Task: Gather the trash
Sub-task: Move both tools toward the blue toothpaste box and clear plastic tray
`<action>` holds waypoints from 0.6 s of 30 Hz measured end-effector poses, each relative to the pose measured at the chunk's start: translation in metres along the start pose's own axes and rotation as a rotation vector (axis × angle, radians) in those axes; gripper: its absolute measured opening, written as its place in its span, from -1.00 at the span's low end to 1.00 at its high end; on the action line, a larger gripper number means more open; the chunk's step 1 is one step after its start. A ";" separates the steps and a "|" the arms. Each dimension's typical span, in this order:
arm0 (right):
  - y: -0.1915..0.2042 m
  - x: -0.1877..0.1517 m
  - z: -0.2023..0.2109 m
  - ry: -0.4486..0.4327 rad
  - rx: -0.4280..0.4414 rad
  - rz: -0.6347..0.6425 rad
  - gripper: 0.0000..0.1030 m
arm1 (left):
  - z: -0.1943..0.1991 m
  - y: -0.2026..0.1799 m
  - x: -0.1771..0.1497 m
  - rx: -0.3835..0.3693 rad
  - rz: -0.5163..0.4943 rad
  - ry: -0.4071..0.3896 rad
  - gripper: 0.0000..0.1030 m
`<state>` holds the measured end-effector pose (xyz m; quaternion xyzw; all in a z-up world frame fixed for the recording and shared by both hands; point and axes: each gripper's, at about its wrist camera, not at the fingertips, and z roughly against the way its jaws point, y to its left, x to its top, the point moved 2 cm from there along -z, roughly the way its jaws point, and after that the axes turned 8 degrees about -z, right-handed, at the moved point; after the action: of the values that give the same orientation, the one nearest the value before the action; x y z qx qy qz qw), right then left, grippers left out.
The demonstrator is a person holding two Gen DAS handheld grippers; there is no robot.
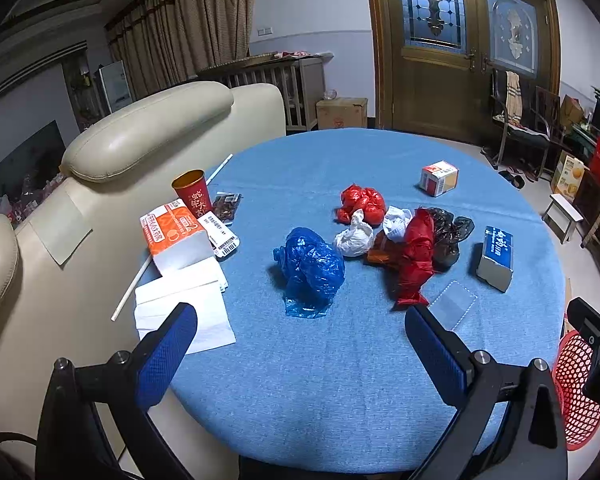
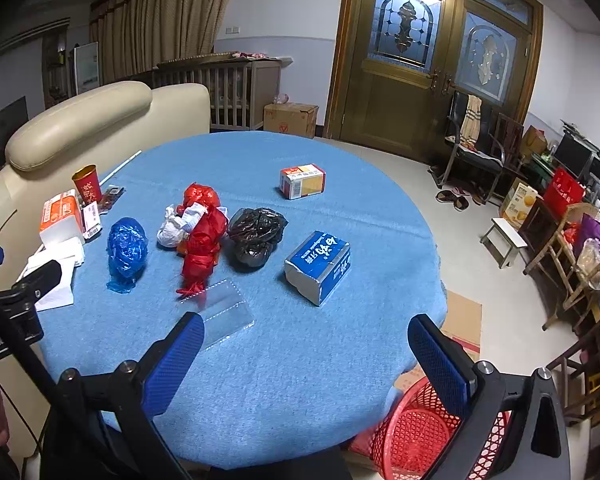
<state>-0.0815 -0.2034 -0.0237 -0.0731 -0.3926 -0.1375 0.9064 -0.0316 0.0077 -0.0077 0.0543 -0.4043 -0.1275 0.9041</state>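
Observation:
On the round blue table [image 1: 340,380] lies crumpled trash: a blue plastic bag [image 1: 310,266] [image 2: 127,249], a red bag [image 1: 362,202] [image 2: 201,198], a white wad [image 1: 356,236], a long red wrapper [image 1: 416,260] [image 2: 204,250], a black bag [image 1: 450,236] [image 2: 256,234] and a clear plastic sheet [image 2: 224,316]. My left gripper [image 1: 300,360] hovers open over the table's near edge, short of the blue bag. Open too, my right gripper [image 2: 306,364] hangs near the clear sheet, nothing between its fingers. A red mesh basket [image 2: 416,436] [image 1: 576,392] stands on the floor below the table's right edge.
At the table's left sit a red paper cup [image 1: 192,194], an orange tissue pack [image 1: 176,240], loose tissues [image 1: 192,304] and a straw. A blue box [image 2: 320,266] and a small orange-white carton [image 2: 302,181] lie to the right. A cream sofa [image 1: 148,132] borders the left.

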 end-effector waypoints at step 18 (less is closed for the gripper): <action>0.001 -0.003 -0.010 0.033 -0.007 0.001 1.00 | -0.006 -0.001 -0.003 0.001 -0.008 0.016 1.00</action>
<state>-0.0761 -0.2046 -0.0327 -0.0743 -0.3769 -0.1398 0.9126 -0.0291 0.0079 -0.0145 0.0576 -0.3968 -0.1306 0.9067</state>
